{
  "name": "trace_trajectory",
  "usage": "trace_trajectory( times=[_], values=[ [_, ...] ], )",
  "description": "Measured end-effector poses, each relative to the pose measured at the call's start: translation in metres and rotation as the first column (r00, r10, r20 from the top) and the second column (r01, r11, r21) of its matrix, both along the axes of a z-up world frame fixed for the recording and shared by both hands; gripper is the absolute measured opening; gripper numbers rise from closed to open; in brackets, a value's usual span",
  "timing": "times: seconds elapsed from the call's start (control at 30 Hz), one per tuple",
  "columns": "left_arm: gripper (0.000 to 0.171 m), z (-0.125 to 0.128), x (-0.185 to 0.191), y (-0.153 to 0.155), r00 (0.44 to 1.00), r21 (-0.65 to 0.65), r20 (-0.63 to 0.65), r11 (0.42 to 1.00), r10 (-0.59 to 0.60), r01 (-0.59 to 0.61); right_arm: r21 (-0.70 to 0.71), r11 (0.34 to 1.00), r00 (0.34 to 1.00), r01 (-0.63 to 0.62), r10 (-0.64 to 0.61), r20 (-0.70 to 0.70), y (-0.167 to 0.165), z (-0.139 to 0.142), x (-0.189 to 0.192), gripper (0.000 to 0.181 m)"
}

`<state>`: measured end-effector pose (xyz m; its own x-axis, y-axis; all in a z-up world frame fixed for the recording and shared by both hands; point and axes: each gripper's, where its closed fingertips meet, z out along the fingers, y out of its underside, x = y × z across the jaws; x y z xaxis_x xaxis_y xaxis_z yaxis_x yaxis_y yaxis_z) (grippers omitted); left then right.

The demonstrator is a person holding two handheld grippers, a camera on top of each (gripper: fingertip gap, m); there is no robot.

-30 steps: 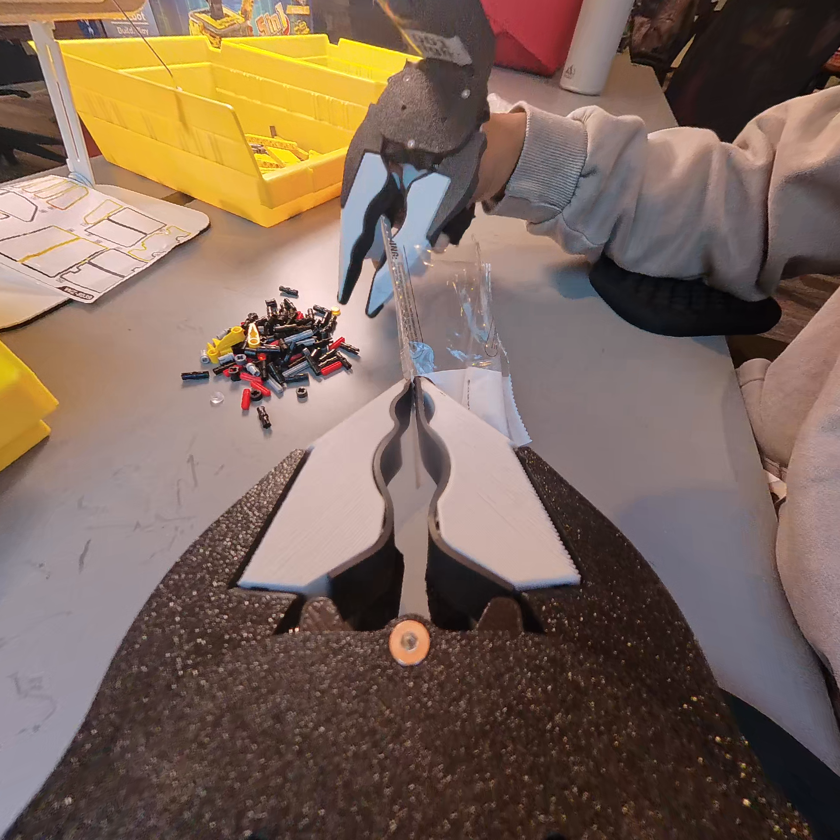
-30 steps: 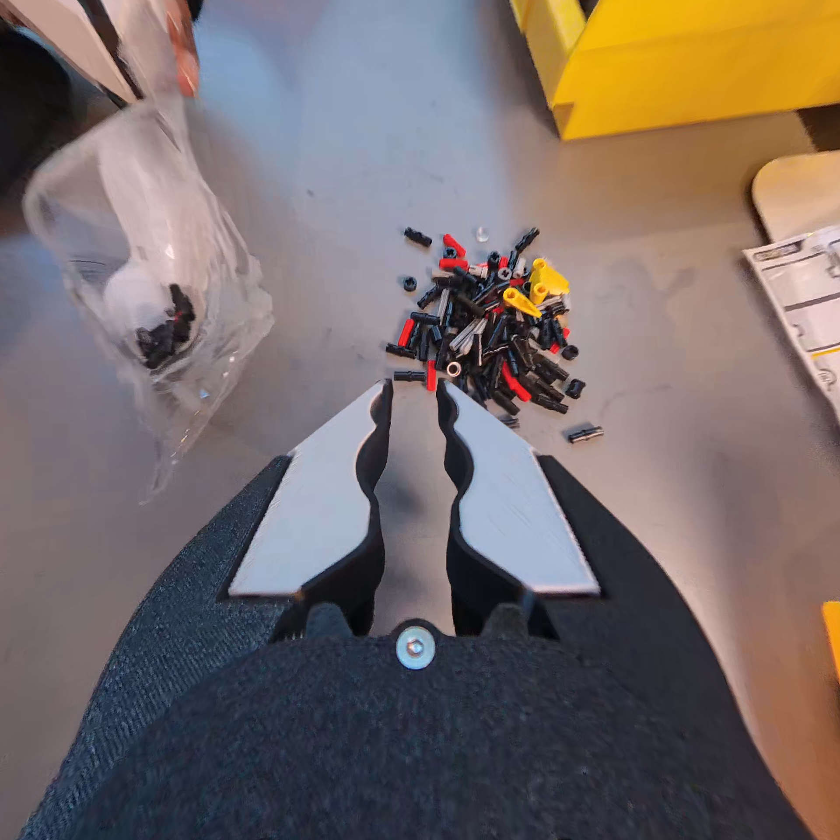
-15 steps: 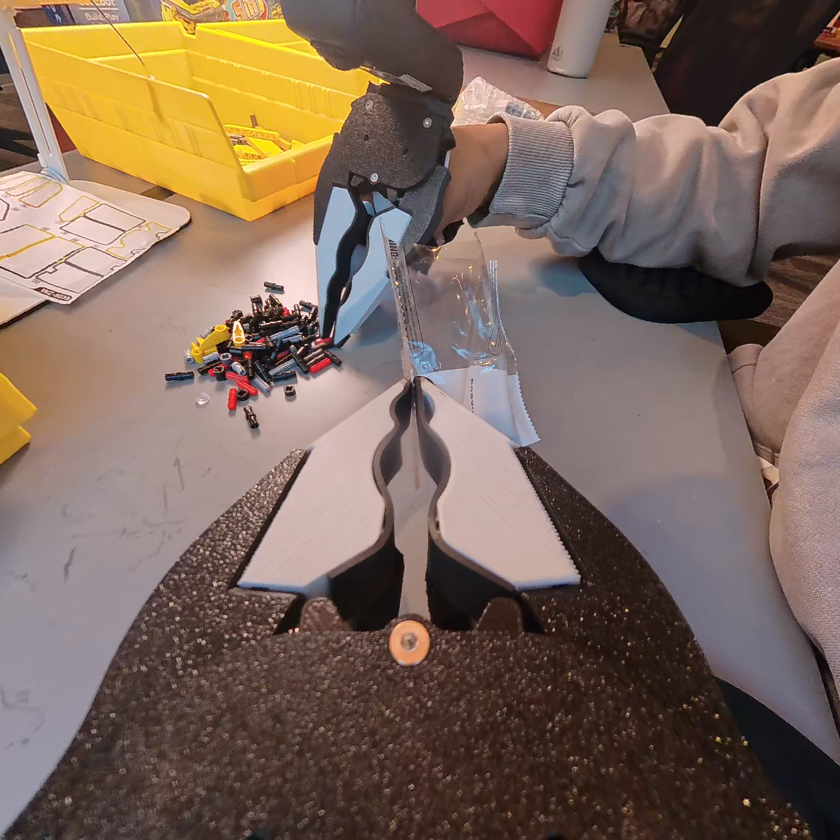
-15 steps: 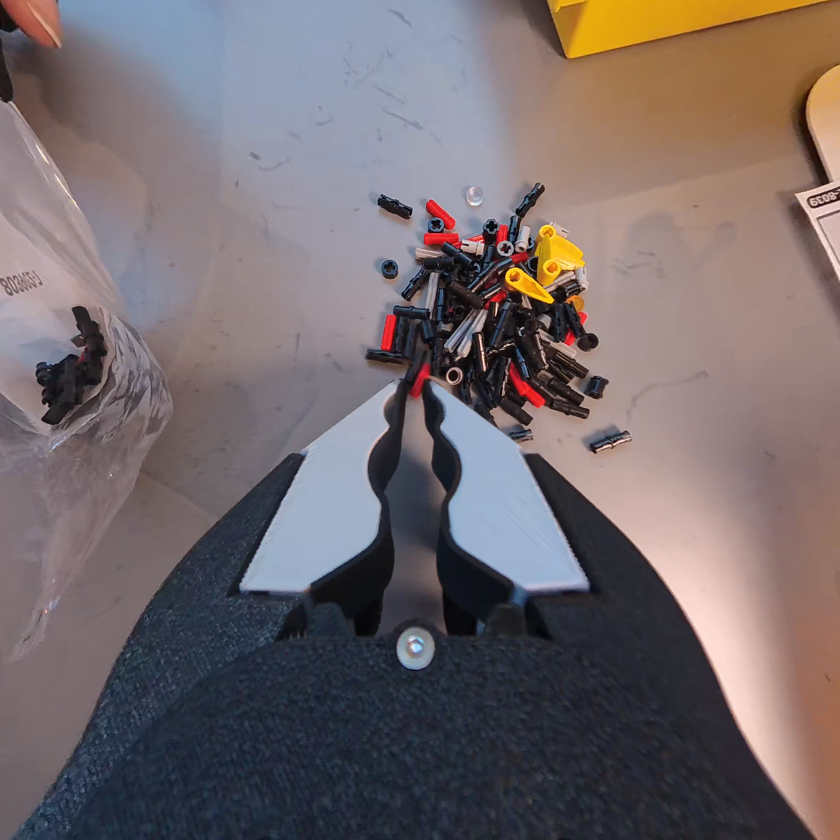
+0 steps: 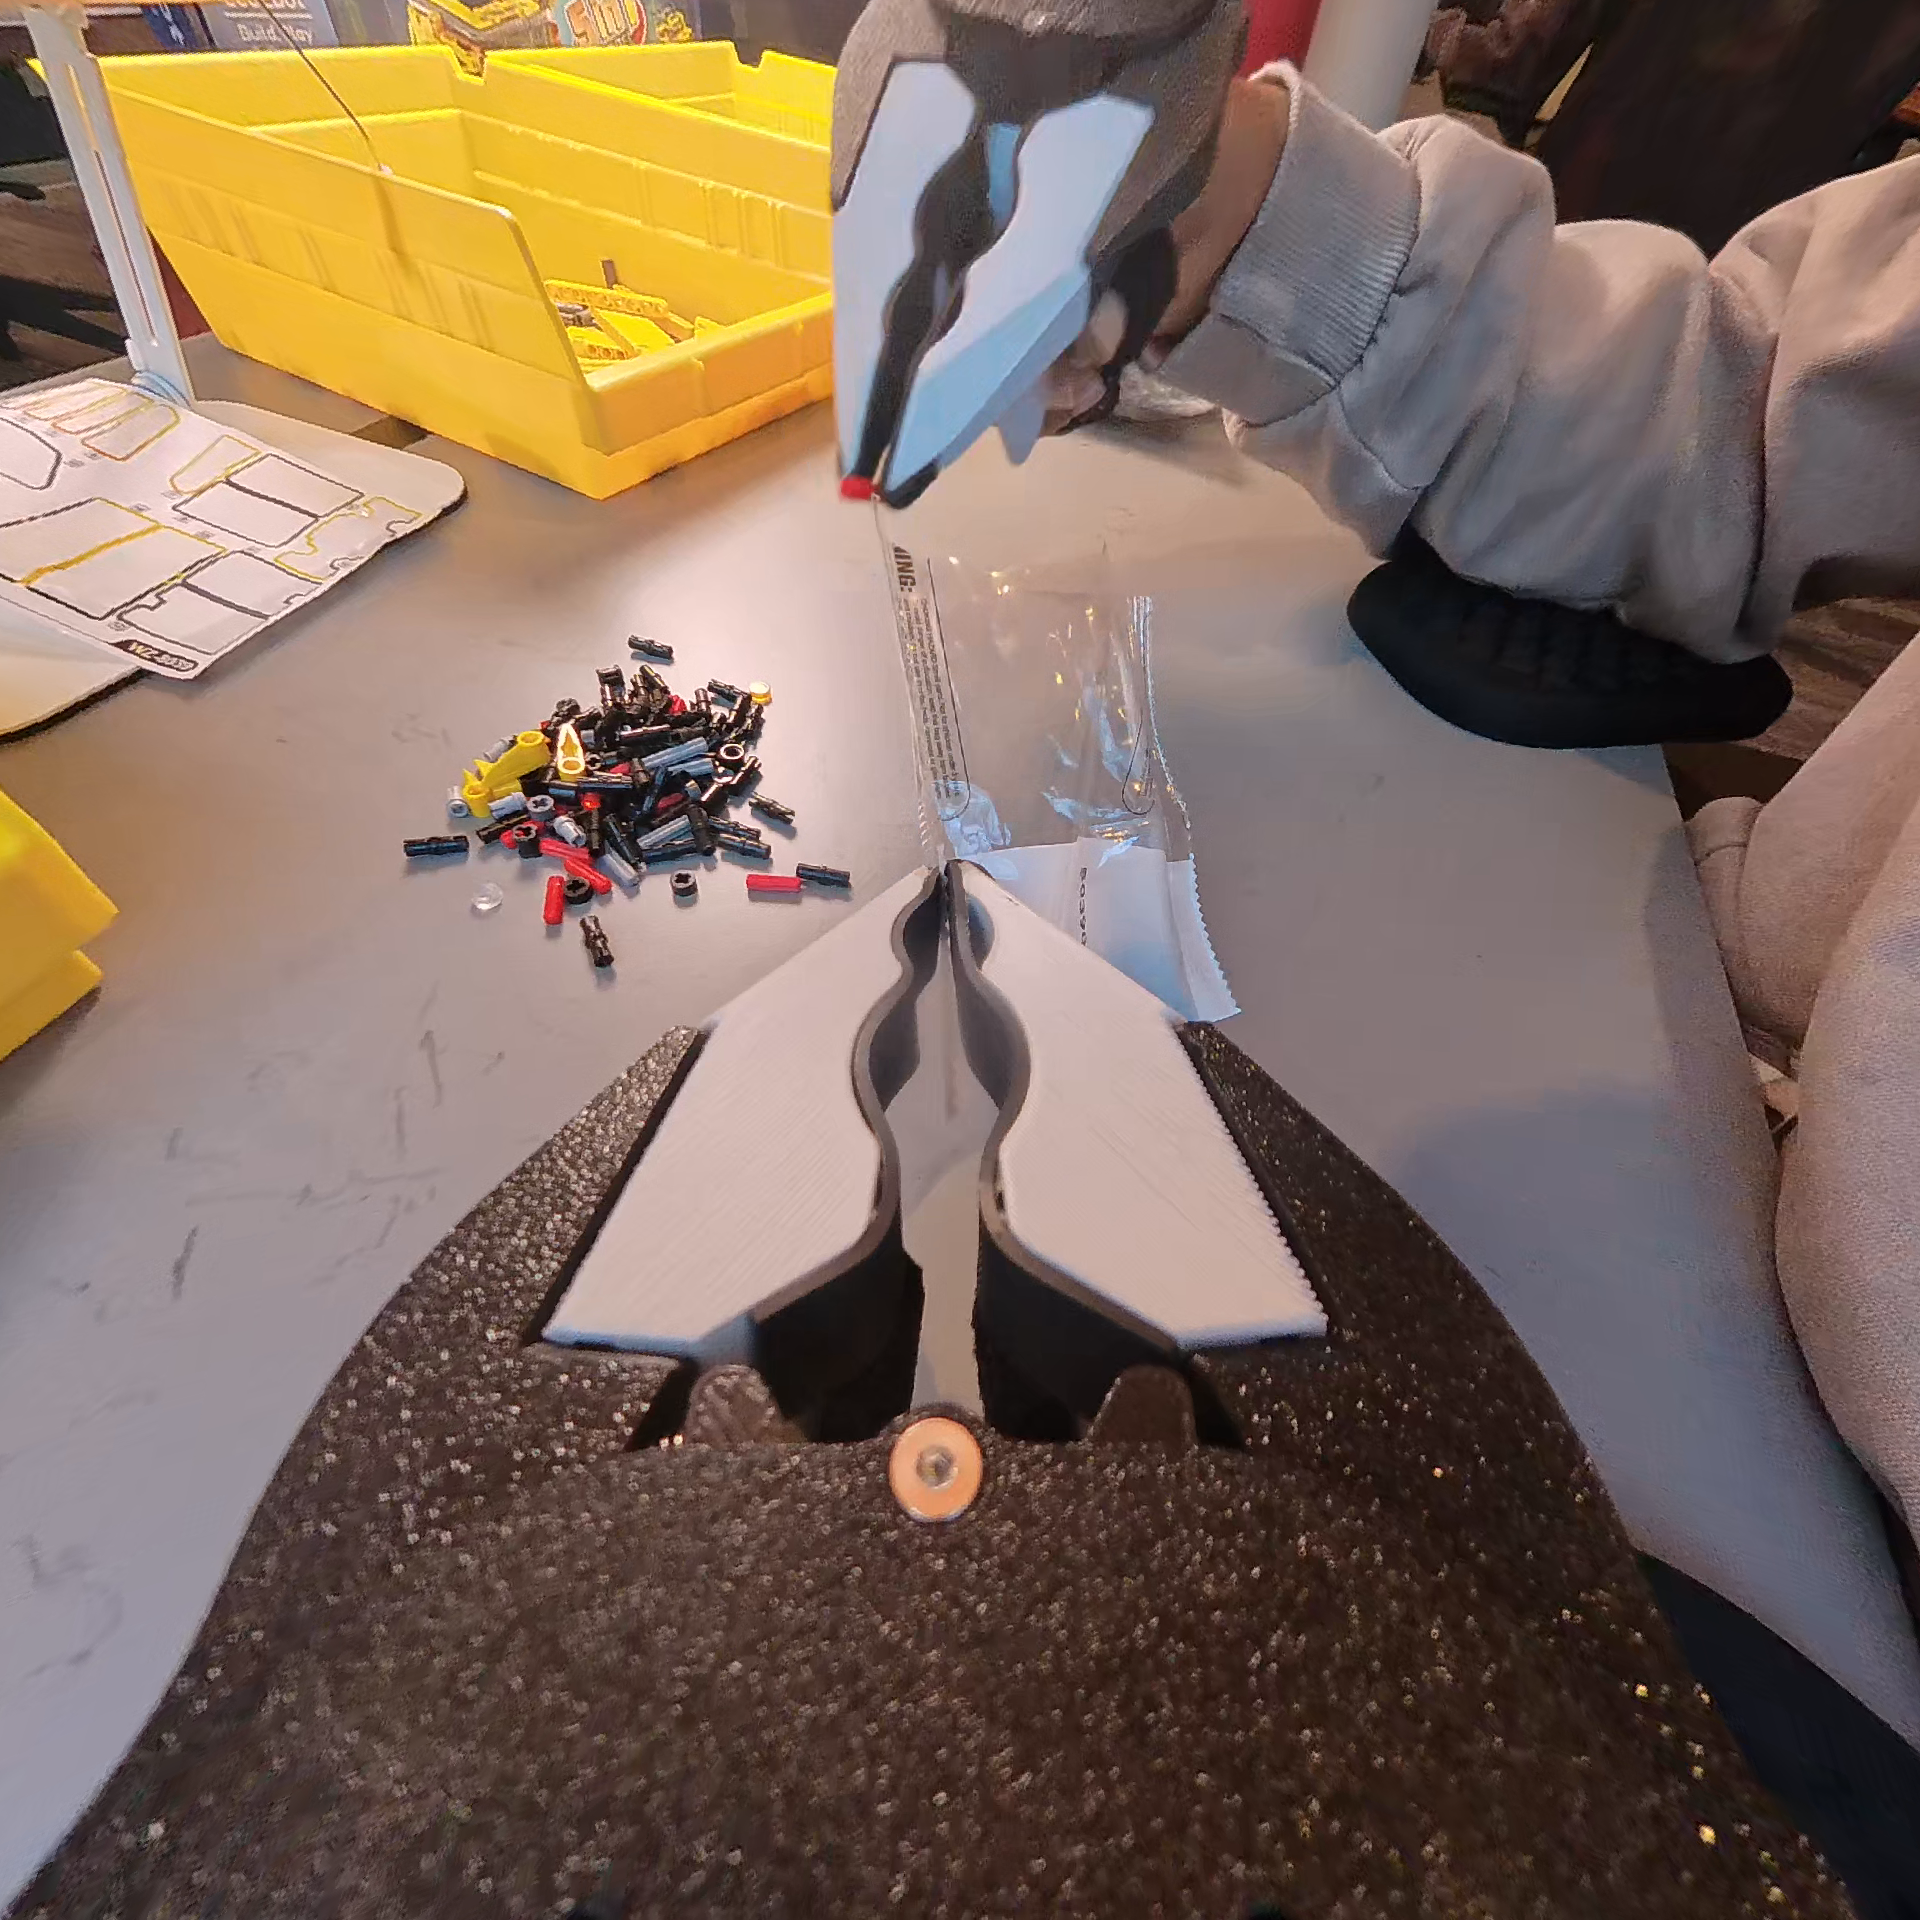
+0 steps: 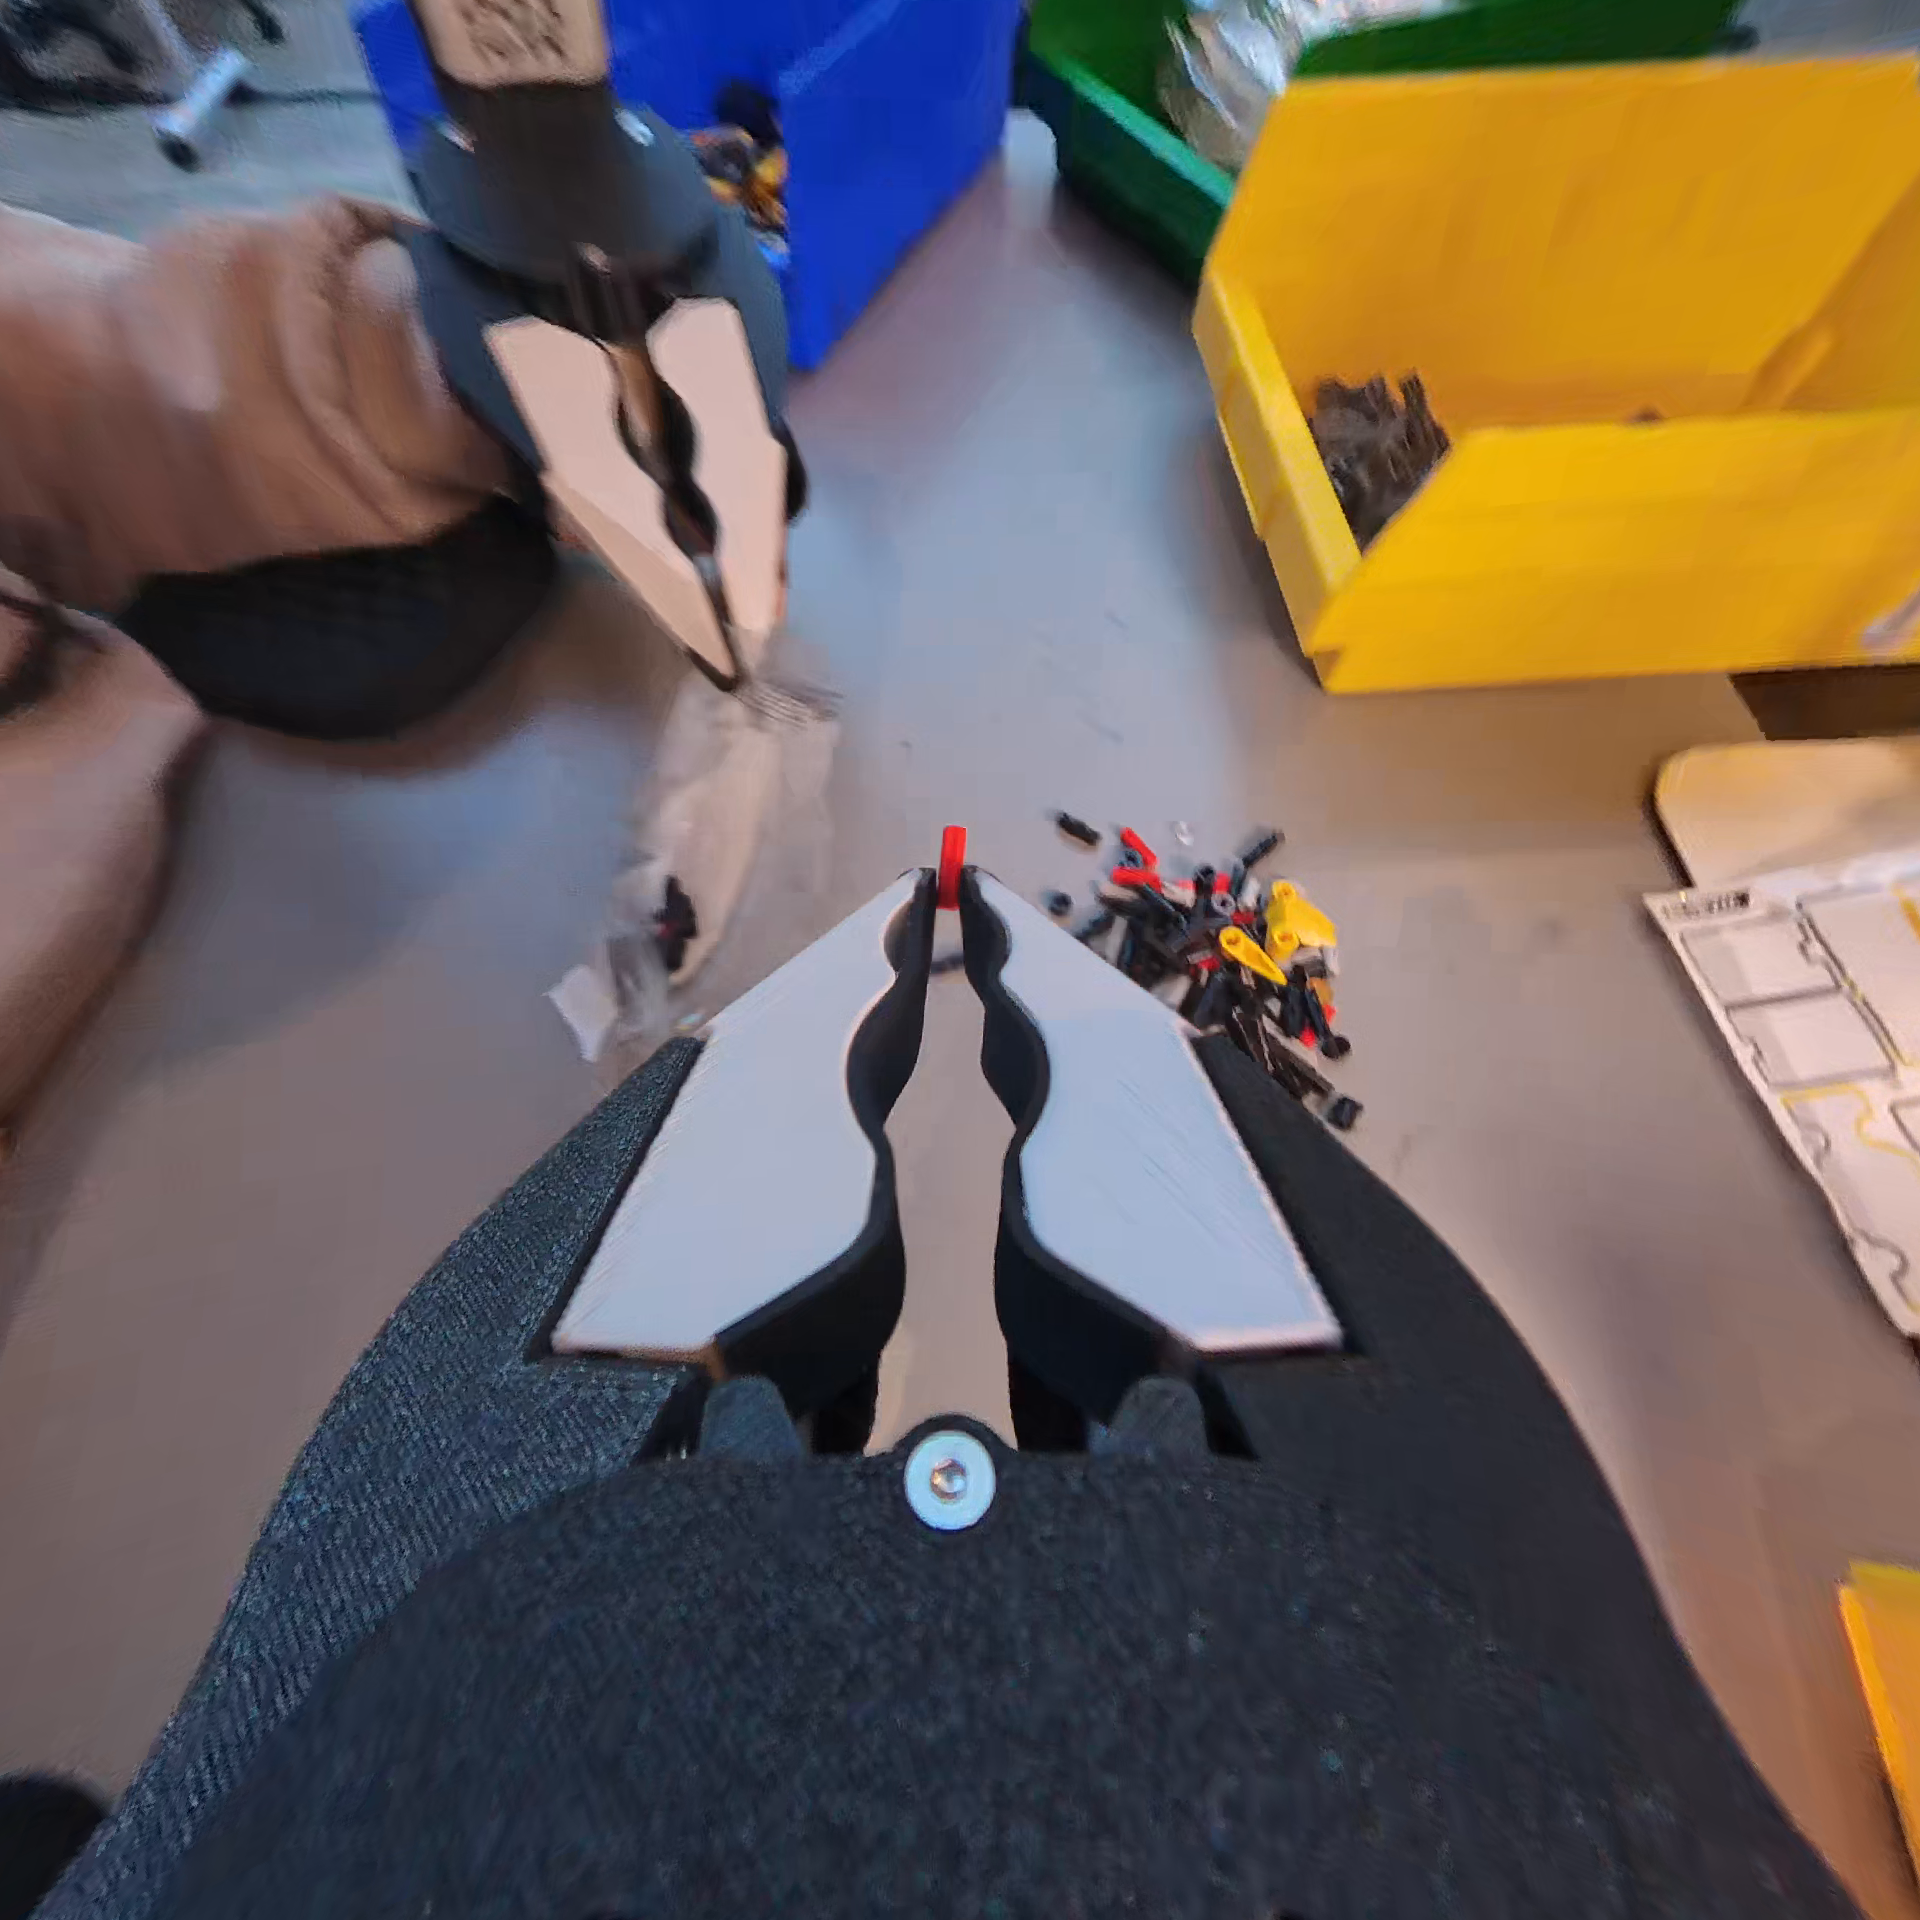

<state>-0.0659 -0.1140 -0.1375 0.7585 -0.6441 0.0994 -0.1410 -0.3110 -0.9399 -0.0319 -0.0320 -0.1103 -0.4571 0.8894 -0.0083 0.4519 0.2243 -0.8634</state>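
- We see the left tool (image 5: 943, 883) clenched on the top edge of a clear, crinkled plastic bag (image 5: 1049, 748); the bag hangs from its tips over the grey table (image 5: 312, 1091).
- In the right wrist view a few small black and red pieces show in the bag's bottom corner (image 6: 675, 920).
- The right tool (image 6: 948, 883) grips a small red plastic peg (image 6: 951, 862) between its tips, raised off the table.
- In the left wrist view that right tool (image 5: 878, 488) hangs straight ahead of the left tool, above the bag's upper edge, with the red peg at its tip.
- A heap of small black, red, grey and yellow plastic pieces (image 5: 623, 800) lies on the table, ahead and to the left of the left tool, and just right of the right tool's tips.
- A yellow plastic bin with dividers (image 5: 468, 260) stands beyond the heap, far ahead to the left.
- A white printed sheet with outlined shapes (image 5: 156, 520) lies far left.
- A person's beige sleeve (image 5: 1507, 364) reaches in from the right, above a black cushion (image 5: 1558, 665).
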Motion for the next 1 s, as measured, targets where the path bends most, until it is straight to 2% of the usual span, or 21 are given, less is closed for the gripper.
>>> trace_trajectory(
  times=[0.07, 0.13, 0.2, 0.27, 0.37, 0.43, 0.5, 0.63, 0.83, 1.0],
  values=[
    [0.000, 0.000, 0.000, 0.000, 1.000, 0.001, 0.004, 1.000, 0.000, 0.000, 0.016, 0.997, 0.997, -0.073, 0.073, -0.021, -0.014, 0.013, 0.009, 0.004],
    [0.000, 0.000, 0.000, 0.000, 1.000, 0.000, 0.006, 1.000, -0.001, 0.001, 0.062, 0.992, 0.993, -0.114, 0.114, 0.001, -0.023, 0.009, 0.013, 0.005],
    [0.000, 0.000, 0.001, 0.000, 1.000, 0.000, 0.005, 1.000, -0.004, 0.004, 0.072, 0.987, 0.989, -0.145, 0.144, 0.020, -0.031, 0.002, 0.014, 0.013],
    [0.000, 0.000, 0.001, 0.000, 1.000, 0.002, 0.002, 1.000, -0.006, 0.006, 0.054, 0.989, 0.990, -0.140, 0.140, -0.002, -0.031, 0.004, 0.010, 0.017],
    [0.000, 0.003, 0.001, -0.003, 1.000, 0.013, 0.003, 1.000, -0.017, 0.017, 0.012, 0.999, 0.998, -0.043, 0.044, -0.046, -0.011, 0.010, 0.002, 0.017],
    [0.000, 0.007, -0.001, -0.006, 0.999, 0.022, 0.010, 0.999, -0.030, 0.030, 0.036, 0.999, 1.000, 0.028, -0.029, 0.011, 0.007, -0.006, -0.001, 0.017],
    [0.000, 0.010, -0.002, -0.009, 0.999, 0.027, 0.017, 0.999, -0.045, 0.044, 0.124, 0.990, 0.991, 0.061, -0.075, 0.108, 0.018, -0.039, -0.001, 0.017],
    [0.000, 0.010, -0.004, -0.010, 0.999, 0.032, 0.013, 0.998, -0.050, 0.050, 0.127, 0.986, 0.960, 0.105, -0.133, 0.244, 0.016, -0.085, -0.010, 0.019],
    [0.000, 0.010, -0.003, -0.011, 0.998, 0.034, 0.010, 0.998, -0.056, 0.056, 0.150, 0.974, 0.929, 0.168, -0.208, 0.305, 0.020, -0.101, -0.018, 0.020],
    [0.000, 0.010, -0.003, -0.012, 0.998, 0.037, 0.005, 0.998, -0.057, 0.057, 0.157, 0.971, 0.922, 0.183, -0.224, 0.316, 0.022, -0.101, -0.022, 0.016]
  ],
)
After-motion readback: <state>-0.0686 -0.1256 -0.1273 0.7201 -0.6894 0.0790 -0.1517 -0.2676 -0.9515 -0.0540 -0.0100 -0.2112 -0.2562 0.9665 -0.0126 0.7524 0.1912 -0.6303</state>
